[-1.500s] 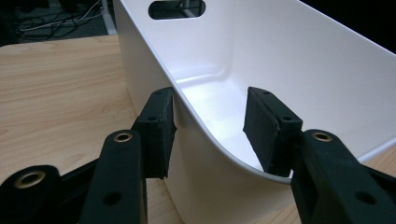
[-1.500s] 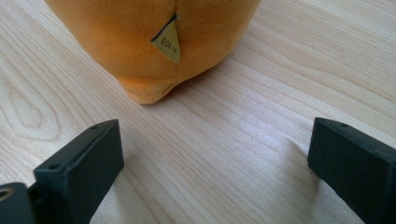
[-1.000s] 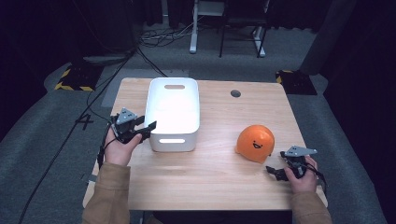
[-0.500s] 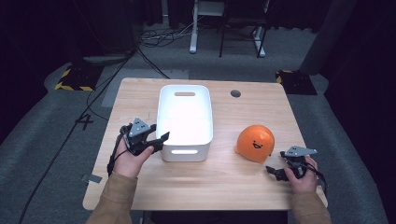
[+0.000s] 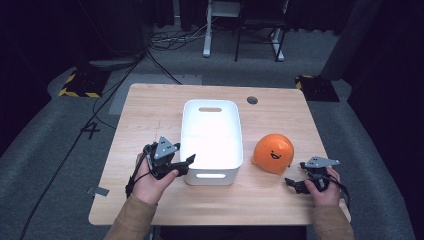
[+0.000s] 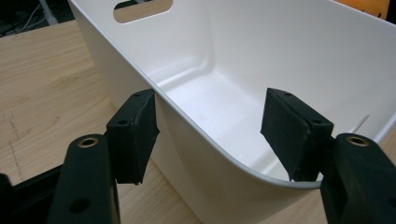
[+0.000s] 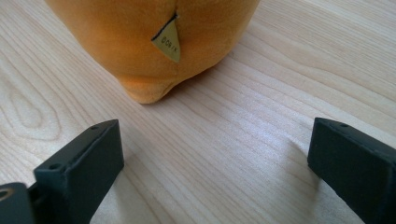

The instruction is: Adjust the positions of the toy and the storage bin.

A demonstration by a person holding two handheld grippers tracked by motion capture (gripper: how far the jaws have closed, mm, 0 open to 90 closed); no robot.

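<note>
At table centre: white plastic bin (image 5: pixel 211 140), empty, handle slot at its 12 o'clock end. Left gripper (image 5: pixel 181 165) sits at the bin's 7 o'clock corner; in the left gripper view its jaws are spread, straddling the rim, one pad outside the wall, the other inside, neither visibly pressing.

At 3 o'clock of the bin, just beside it: orange plush toy (image 5: pixel 272 152) with a printed smile. Right gripper (image 5: pixel 295 184) rests on the wooden table (image 5: pixel 150 110) at the toy's 5 o'clock, jaws spread, nothing between them.

Risks, as judged: closing on a curved corner gives a thin, slippery hold, so the bin could twist or slide toward the toy. Plush may squash and slip from a shallow pinch.

Markings: small yellowish tag (image 7: pixel 168 39) on the toy, dark lettering too small to read. Bin unmarked.
</note>
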